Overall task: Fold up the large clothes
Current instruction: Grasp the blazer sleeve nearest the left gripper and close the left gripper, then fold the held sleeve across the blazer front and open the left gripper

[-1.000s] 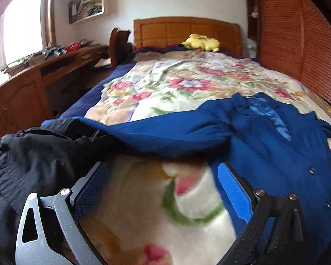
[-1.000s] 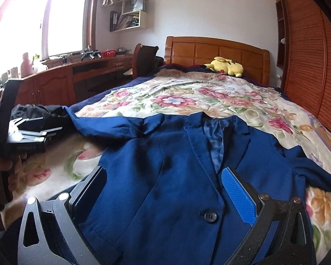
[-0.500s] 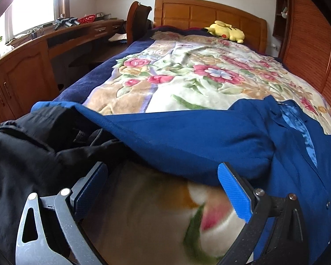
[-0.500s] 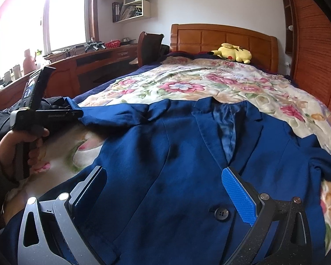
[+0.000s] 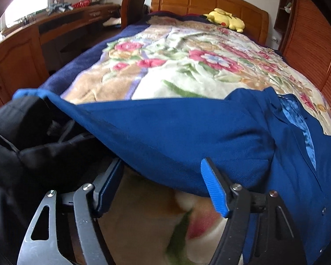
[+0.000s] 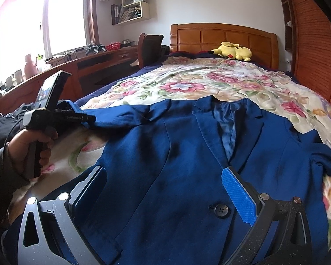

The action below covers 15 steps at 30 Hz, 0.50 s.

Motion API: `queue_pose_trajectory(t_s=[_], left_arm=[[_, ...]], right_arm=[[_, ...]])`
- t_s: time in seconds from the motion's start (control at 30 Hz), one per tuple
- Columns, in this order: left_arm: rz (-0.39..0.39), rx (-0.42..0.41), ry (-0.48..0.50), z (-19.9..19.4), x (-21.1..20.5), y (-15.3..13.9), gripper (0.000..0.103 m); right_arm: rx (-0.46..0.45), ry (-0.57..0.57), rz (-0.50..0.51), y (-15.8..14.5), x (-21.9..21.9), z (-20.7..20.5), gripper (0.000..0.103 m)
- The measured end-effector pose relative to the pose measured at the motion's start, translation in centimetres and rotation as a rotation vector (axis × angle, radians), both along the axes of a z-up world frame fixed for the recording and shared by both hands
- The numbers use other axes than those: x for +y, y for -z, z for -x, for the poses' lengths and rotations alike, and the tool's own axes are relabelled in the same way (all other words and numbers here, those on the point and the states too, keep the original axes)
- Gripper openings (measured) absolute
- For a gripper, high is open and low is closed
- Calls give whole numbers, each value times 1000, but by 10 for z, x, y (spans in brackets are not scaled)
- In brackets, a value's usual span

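A blue jacket (image 6: 176, 154) lies face up on the floral blanket (image 6: 220, 81), collar toward the headboard. Its left sleeve (image 5: 176, 132) stretches out sideways over a black garment (image 5: 22, 154). My left gripper (image 5: 161, 165) sits at the sleeve's near edge. Its jaws are closing, the sleeve's hem lies between them, and the pads stand apart from the cloth. The right wrist view shows a hand (image 6: 33, 145) holding that left gripper (image 6: 91, 118) at the sleeve. My right gripper (image 6: 163, 170) hangs open over the jacket's front, near a dark button (image 6: 220, 211).
A yellow plush toy (image 6: 234, 52) rests by the wooden headboard (image 6: 222, 37). A desk (image 6: 88, 66) and a chair (image 6: 150, 46) line the left side, and louvred wardrobe doors (image 6: 313, 44) the right. The blanket beyond the collar is bare.
My left gripper has moved forward and down from the blanket onto the sleeve's edge, and its jaws have narrowed. The right gripper has stayed over the jacket's front.
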<state>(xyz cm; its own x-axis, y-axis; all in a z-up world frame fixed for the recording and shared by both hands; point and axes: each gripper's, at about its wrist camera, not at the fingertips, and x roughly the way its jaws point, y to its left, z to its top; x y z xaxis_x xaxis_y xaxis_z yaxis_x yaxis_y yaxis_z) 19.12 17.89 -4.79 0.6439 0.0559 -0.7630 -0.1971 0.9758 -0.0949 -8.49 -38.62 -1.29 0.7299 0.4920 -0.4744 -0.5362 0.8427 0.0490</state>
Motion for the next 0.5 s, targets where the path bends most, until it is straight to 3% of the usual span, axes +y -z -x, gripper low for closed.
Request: queue_pose_trajectory(t_s=[0.07,0.13,0.2,0.23,0.3,0.5], left_arm=[[9,10,1,-2,0,3,73],[26,13,7,-5,0,4,65],[57,17,16,-8,1,4,38],[73,18,20,-10,1,3,34],[57,32,38,-16,-1,2,15],[0,-18,50,-19,-10,-21,4]], right_arm=[[3,-1,-3,0,0,0,103],[4,0,-6,0,0,0,103],[4,0,-8,-1,-1,-1,103],[4,0,-8,-1,-2,-1,103],[3,-1,-6,-2,-3,-1,103],[-19,9,-18,-10,-17,2,103]])
